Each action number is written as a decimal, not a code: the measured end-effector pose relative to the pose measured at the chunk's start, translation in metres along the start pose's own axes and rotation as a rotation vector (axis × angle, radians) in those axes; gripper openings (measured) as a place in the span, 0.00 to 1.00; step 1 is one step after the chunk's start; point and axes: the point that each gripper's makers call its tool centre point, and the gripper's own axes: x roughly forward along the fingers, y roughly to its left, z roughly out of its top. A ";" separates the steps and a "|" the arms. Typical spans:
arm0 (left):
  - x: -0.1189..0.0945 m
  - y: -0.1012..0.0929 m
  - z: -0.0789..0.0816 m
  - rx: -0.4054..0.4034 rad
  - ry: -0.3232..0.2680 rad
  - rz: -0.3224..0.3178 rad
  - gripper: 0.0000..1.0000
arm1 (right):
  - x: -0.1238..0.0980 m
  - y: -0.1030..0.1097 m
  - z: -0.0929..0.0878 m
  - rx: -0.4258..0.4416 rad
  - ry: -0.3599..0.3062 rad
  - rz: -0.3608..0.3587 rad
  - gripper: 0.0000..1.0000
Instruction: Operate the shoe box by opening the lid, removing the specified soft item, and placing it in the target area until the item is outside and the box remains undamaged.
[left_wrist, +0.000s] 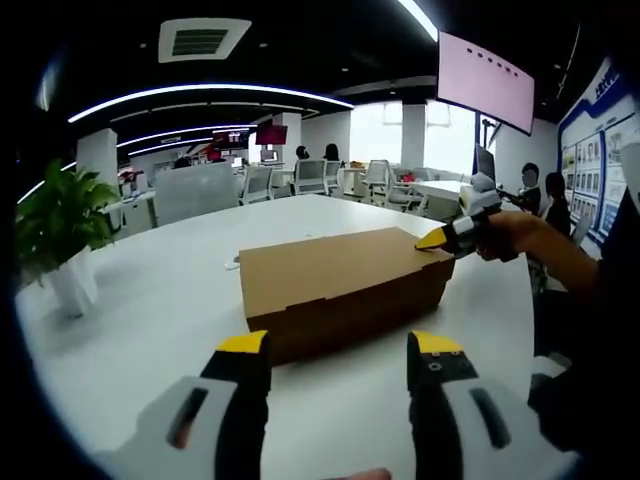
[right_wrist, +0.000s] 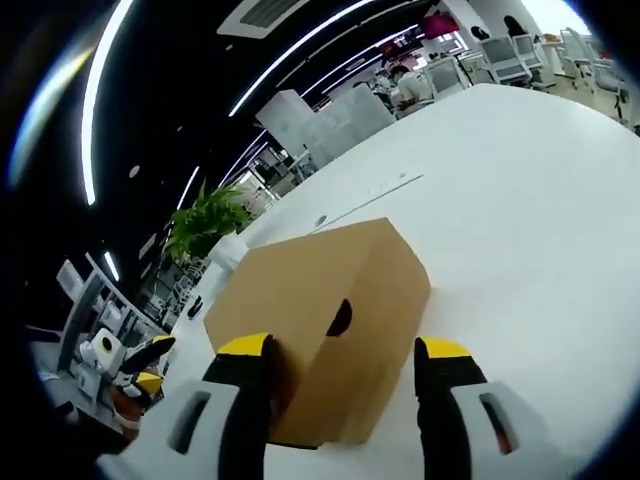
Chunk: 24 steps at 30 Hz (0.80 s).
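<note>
A closed brown cardboard shoe box (left_wrist: 335, 280) lies on the white table (left_wrist: 150, 300), lid down. My left gripper (left_wrist: 340, 348) is open and hovers just short of the box's long side, touching nothing. My right gripper (left_wrist: 440, 238), held by a hand, comes in from the right, its yellow tip at the box's far right corner. In the right gripper view the box (right_wrist: 310, 290) shows its end wall with a dark finger hole (right_wrist: 340, 318). My right gripper (right_wrist: 345, 350) is open, its jaws standing either side of that end. The left gripper (right_wrist: 145, 375) sits low at the left.
A potted green plant (left_wrist: 60, 225) in a white pot stands on the table's left part, and it appears behind the box as the plant (right_wrist: 205, 225). Office chairs (left_wrist: 310, 178), desks and seated people fill the background. Bare table (right_wrist: 520, 200) stretches beyond the box.
</note>
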 end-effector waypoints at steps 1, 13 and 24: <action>0.000 0.000 0.000 -0.002 -0.001 0.001 0.56 | 0.001 0.002 -0.001 0.021 0.009 0.016 0.55; -0.004 -0.011 0.002 -0.006 -0.023 -0.019 0.56 | 0.002 0.007 -0.007 0.110 0.049 0.078 0.50; 0.006 -0.014 0.001 -0.019 -0.023 -0.063 0.56 | 0.001 0.014 -0.012 0.180 0.097 0.100 0.51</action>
